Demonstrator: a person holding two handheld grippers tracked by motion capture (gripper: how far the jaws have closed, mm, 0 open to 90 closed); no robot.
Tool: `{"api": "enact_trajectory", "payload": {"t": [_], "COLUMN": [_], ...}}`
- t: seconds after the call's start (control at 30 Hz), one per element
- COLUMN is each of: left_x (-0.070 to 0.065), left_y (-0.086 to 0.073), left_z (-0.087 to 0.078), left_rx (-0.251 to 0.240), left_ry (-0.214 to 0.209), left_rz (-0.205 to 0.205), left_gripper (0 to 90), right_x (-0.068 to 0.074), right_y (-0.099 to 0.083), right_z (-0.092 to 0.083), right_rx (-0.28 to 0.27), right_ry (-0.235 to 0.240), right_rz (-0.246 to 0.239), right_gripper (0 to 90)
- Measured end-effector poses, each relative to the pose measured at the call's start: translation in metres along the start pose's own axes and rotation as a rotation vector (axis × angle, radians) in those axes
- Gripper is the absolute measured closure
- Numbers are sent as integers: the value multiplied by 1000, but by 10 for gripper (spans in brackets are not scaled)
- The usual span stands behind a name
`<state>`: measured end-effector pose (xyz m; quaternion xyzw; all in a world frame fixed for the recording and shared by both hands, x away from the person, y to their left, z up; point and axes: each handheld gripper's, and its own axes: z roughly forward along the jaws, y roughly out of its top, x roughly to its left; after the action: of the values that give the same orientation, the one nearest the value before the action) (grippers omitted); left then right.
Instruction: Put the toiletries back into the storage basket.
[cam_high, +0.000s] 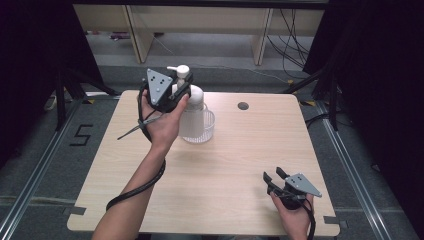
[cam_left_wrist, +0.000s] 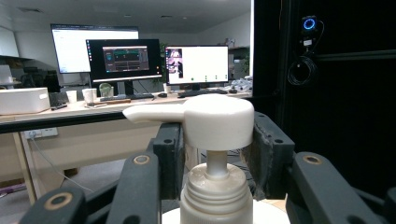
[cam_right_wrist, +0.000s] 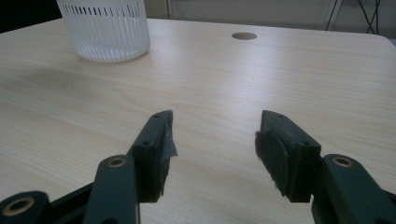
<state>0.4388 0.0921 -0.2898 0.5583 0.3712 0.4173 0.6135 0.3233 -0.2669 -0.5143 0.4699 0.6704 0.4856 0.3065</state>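
**Left gripper on pump bottle, bottle over basket**

Left gripper (cam_high: 181, 92) sits at about 11 o'clock on the tabletop (cam_high: 235, 165), raised, with its jaws on either side of a white pump bottle (cam_high: 192, 97). In the left gripper view the pump head (cam_left_wrist: 210, 121) stands between the 2 jaws, spout pointing to 9 o'clock in that view, neck and collar just below. The pads appear to press the bottle under the head, so I read this gripper as clamped on the bottle. The bottle's lower part stands in or just above a clear ribbed basket (cam_high: 202, 127); I cannot tell whether it rests on the basket floor.

Right gripper (cam_high: 276, 180) is at about 5 o'clock on the tabletop, jaws apart, nothing between them. The right gripper view shows bare wood ahead, the basket (cam_right_wrist: 105, 30) far off at 11 o'clock, and a round cable hole (cam_right_wrist: 243, 36) at 1 o'clock.

Risks, as judgement:
- The grip is high, near the pump neck. A smooth round bottle could swing or slip down if lifted.
- Pressure on the head could push the pump and spill liquid.
- The basket is light and nothing holds it. It could rise with the bottle or tip, since the right gripper is well apart.

Writing: no label readable on the bottle. A floor mark "5" (cam_high: 82, 135) lies left of the tabletop. Text on the screens (cam_left_wrist: 123, 58) is too small to read.
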Motion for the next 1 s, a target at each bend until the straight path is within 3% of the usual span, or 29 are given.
{"api": "enact_trajectory", "payload": {"t": [1.0], "left_x": [2], "left_y": [3], "left_z": [22], "left_rx": [13], "left_ry": [-10], "left_rz": [2], "left_gripper": [592], "right_x": [-1], "right_y": [0], "right_z": [1], "right_rx": [-8], "right_ry": [6], "right_rz": [4], "right_gripper": [458]}}
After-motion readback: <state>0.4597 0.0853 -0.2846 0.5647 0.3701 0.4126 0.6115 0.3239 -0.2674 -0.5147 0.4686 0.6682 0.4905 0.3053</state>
